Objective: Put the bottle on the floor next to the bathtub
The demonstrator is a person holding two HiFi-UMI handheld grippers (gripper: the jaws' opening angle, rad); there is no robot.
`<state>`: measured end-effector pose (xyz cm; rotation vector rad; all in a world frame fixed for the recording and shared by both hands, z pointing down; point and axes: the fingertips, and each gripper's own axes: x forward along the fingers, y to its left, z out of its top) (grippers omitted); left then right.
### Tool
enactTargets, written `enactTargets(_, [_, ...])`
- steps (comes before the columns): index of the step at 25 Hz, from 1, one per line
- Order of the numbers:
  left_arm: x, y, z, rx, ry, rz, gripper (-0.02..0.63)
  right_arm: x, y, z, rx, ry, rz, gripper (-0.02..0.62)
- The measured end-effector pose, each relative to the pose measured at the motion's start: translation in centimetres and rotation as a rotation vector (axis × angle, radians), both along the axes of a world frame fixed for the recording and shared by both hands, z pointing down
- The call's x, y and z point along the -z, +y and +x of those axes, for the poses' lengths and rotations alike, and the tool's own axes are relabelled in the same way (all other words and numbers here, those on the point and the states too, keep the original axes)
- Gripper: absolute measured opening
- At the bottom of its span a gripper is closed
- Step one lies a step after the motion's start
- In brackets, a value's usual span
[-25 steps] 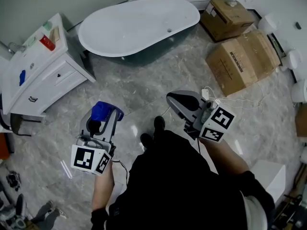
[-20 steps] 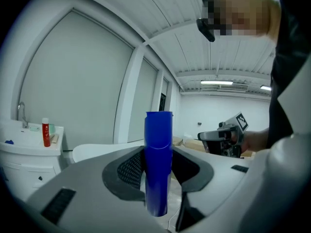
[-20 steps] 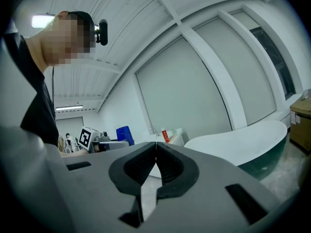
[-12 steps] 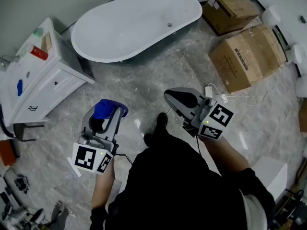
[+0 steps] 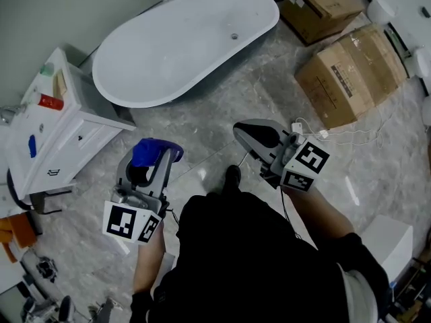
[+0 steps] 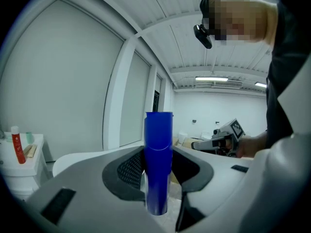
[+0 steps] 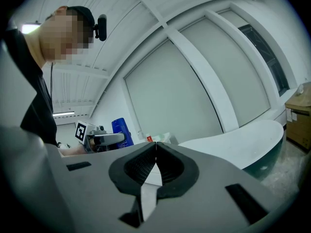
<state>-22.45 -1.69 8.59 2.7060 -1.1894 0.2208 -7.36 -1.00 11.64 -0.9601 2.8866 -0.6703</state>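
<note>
Left tool [image 5: 149, 163] clamped on the upright blue bottle [image 6: 158, 164], carried above the floor [image 5: 215, 110]. Right tool [image 5: 244, 132] has jaws together, empty. The bathtub [image 5: 182, 46] lies nearer than a second ago: approach under way, placement pending.

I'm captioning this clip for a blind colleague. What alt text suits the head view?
Seen from above, a person holds a blue plastic bottle clamped in the left gripper, facing a white oval bathtub on a grey marble floor. The right gripper is shut and empty; brown cardboard boxes sit at upper right.
</note>
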Motion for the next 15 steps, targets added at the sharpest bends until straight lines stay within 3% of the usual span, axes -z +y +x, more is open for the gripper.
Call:
enactTargets(8, [-2.6,-4.0,-0.7,-0.058,0.019,-0.035,0.164,-2.1,-3.8,-1.9,-0.028,0.050,-0.051,0.028])
enactTargets(11, [-3.5,-5.8,-1.2,-0.089,-0.016,-0.012,0.164,-2.4,-5.3,-3.3,-0.053,0.073,-0.060,0.028])
enactTargets(15, [-4.8,-6.9,-0.8,-0.158,-0.008,-0.035,0.164,-3.1,-6.6,-4.5,-0.088,0.081,-0.075,0.028])
